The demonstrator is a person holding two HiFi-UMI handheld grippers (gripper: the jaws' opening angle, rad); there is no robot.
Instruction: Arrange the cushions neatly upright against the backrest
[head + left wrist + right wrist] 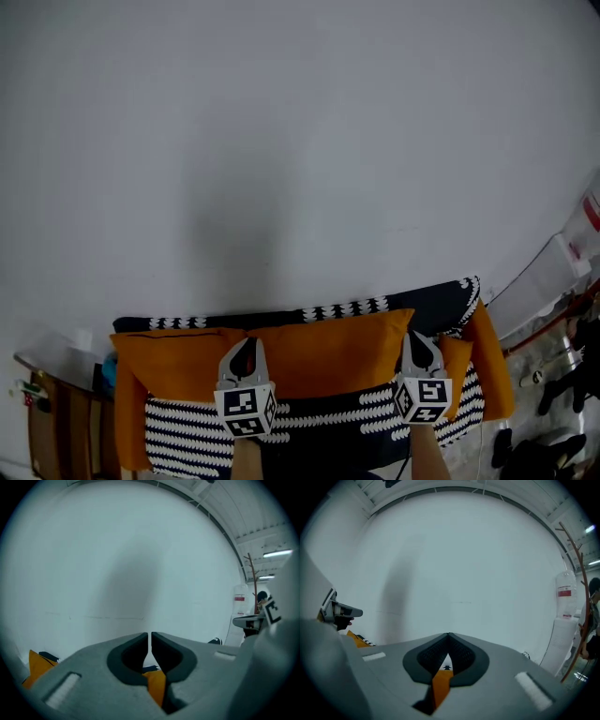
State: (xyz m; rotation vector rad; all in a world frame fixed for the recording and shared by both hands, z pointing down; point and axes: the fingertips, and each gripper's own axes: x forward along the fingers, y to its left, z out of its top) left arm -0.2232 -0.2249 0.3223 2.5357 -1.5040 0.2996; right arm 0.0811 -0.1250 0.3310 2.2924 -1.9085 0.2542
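A sofa under a black-and-white patterned cover (328, 417) stands against the wall. Orange cushions lean upright on its backrest (441, 300): a wide one (319, 352) in the middle, one at the left end (169, 361) and one at the right end (492, 361). My left gripper (246, 343) and right gripper (418, 336) are raised in front of the wide cushion, both pointing at the wall. In the left gripper view the jaws (150, 639) stand almost together with nothing between them; orange fabric (157, 686) shows below. The right gripper (448, 637) is shut and empty, above orange fabric (440, 686).
A plain white wall (281, 141) fills most of the view. A wooden side table (56, 422) stands left of the sofa. At the right are a white unit with a red-labelled bottle (565, 592), a coat stand (576, 573) and dark items on the floor (553, 450).
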